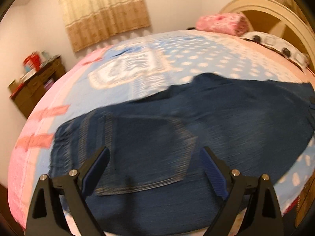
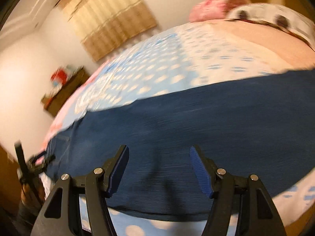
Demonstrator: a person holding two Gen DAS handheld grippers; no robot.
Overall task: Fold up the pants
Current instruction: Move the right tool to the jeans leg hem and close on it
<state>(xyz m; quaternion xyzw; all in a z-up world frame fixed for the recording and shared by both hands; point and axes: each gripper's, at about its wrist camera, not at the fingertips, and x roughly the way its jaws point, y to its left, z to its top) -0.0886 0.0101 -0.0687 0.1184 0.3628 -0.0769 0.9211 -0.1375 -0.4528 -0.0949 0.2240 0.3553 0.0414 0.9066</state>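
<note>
Dark blue pants [image 1: 177, 122] lie spread flat across the bed, with a back pocket [image 1: 149, 149] facing up at the near left end. My left gripper [image 1: 155, 153] is open and empty, hovering just above the pocket area. In the right wrist view the pants [image 2: 196, 125] stretch across the frame. My right gripper [image 2: 159, 153] is open and empty above the cloth near its front edge. The left gripper also shows in the right wrist view [image 2: 29, 169], at the far left. Both views are blurred by motion.
The bed has a blue and pink polka-dot sheet [image 1: 177, 59]. A pink folded blanket [image 1: 222, 22] and a spotted pillow [image 1: 275, 45] lie by the headboard [image 1: 275, 13]. A wooden cabinet [image 1: 37, 86] stands by the far wall under a curtain [image 1: 104, 13].
</note>
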